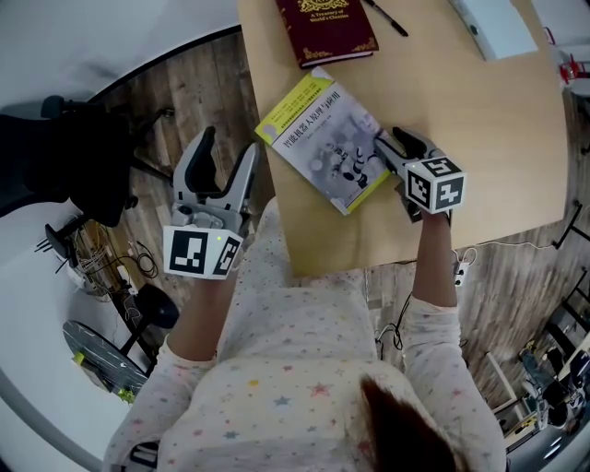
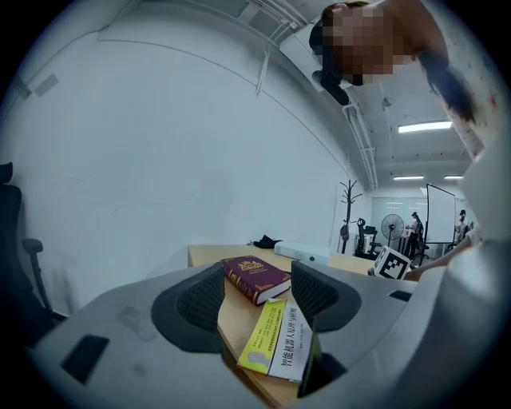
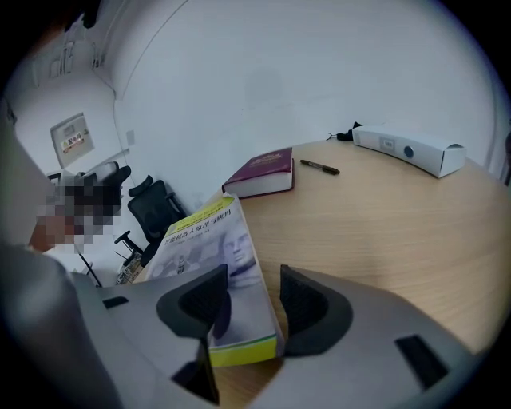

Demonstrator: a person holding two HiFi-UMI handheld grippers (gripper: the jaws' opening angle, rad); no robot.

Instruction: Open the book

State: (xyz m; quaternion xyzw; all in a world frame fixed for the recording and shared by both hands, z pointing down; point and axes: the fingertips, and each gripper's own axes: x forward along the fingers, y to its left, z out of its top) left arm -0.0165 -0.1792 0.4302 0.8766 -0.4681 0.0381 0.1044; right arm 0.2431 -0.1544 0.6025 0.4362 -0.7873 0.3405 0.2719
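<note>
The pale wooden table [image 1: 498, 138] has a maroon book [image 1: 325, 28] lying flat and closed towards its far side. Just nearer than the maroon book lies a yellow-and-grey book [image 1: 323, 138], closed and skewed, with one corner at the table's edge. A black pen [image 1: 384, 17] rests just right of the maroon book, and a long white box [image 3: 407, 149] sits farther right.

Maroon book [image 1: 324, 28], pen [image 1: 387, 18] beside; white box [image 3: 407, 149] on table [image 1: 498, 138].
</note>
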